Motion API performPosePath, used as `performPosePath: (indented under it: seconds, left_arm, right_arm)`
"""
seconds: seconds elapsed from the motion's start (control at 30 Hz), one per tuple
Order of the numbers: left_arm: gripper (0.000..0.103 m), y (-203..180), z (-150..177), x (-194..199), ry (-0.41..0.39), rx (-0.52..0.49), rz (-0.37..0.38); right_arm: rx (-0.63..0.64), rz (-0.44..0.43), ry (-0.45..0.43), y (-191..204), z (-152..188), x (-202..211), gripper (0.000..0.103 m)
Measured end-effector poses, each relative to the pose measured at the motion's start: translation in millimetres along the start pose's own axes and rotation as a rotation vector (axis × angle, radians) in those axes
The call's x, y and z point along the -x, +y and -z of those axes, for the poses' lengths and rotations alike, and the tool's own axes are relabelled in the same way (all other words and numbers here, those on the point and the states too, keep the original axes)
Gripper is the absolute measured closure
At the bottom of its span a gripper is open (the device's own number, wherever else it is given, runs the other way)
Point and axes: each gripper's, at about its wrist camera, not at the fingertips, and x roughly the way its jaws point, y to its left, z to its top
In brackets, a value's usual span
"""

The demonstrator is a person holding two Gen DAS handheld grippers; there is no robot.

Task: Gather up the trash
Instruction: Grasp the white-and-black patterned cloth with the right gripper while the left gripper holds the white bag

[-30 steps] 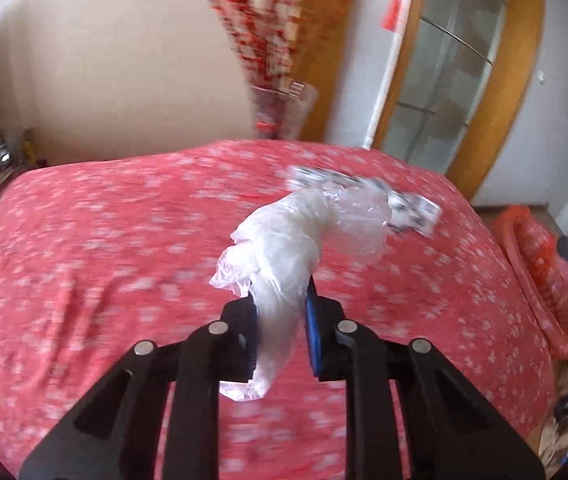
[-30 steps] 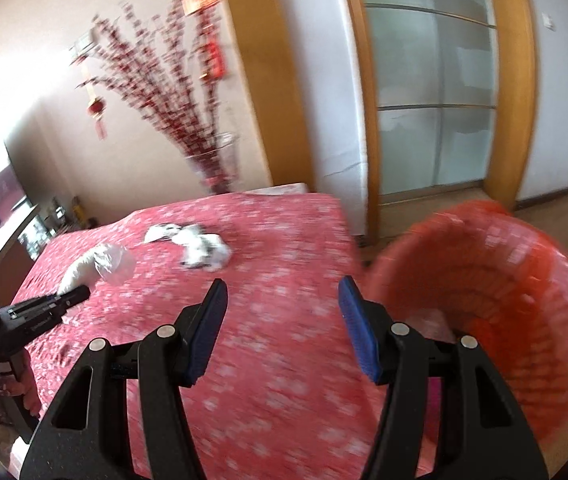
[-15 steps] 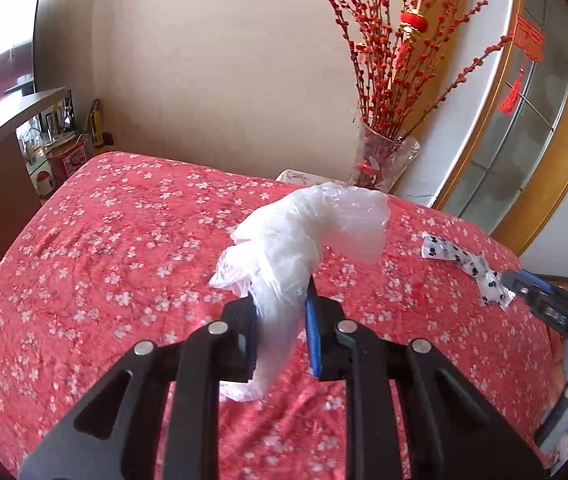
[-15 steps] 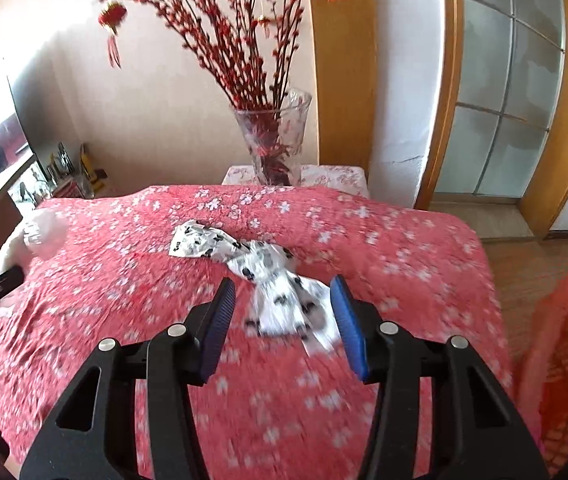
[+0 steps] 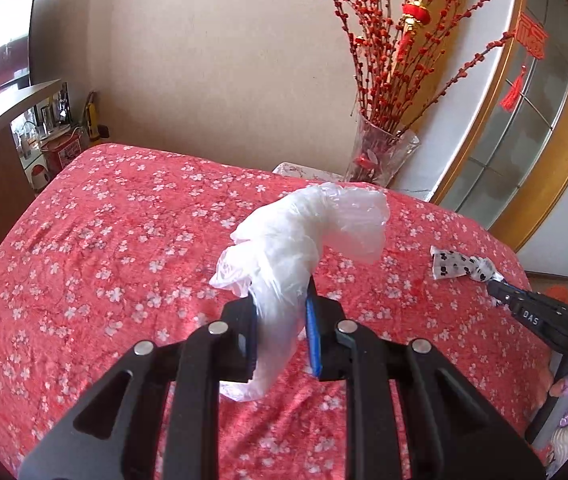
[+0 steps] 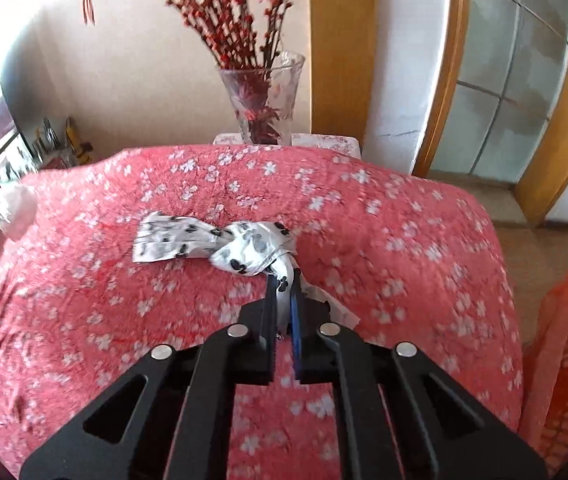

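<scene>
**Both grippers clamped on trash above the red cloth**

In the left wrist view, the left gripper (image 5: 280, 328) is clamped on a crumpled clear plastic bag (image 5: 304, 236), which rises between the pads and curls over toward the upper right of centre. Below it spreads the red cloth with white blossoms (image 5: 124, 248); what it covers cannot be told. At the right edge of this frame the right gripper (image 5: 498, 290) comes in from the side, its tip touching one end of a white wrapper printed with black paw marks (image 5: 462, 266), which lies on the cloth.

The right wrist view gives the close detail: the right gripper (image 6: 284, 304) has its jaws together on the near tail of the paw-print wrapper (image 6: 220, 244), while the rest of the knotted strip lies on the cloth toward the centre left. Only this view shows the orange mesh basket (image 6: 564, 360) at the lower right edge, beside the cloth's edge (partly cut off by the frame). The plastic bag (image 6: 14, 210) appears here as a pale blur at the far left.

A glass vase (image 6: 264, 100) of red-budded branches stands behind the cloth in both views; a glazed door (image 6: 516, 80) fills the upper right.
</scene>
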Motion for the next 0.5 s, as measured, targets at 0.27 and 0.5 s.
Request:
performPosePath:
  seconds: [0.27,0.5]
  left_arm:
    - [0.083,-35.0,2.1,23.1,-0.026,-0.034,0.061]
    - [0.083,-80.5,7.0,45.0,-0.042,-0.072,0.141]
  right_arm:
    - [-0.080,-0.037,-0.119,-31.9,14.1,72.6,0.098]
    - [-0.159,-0.028,-0.215,-66.5,30.0,137.6,0.098]
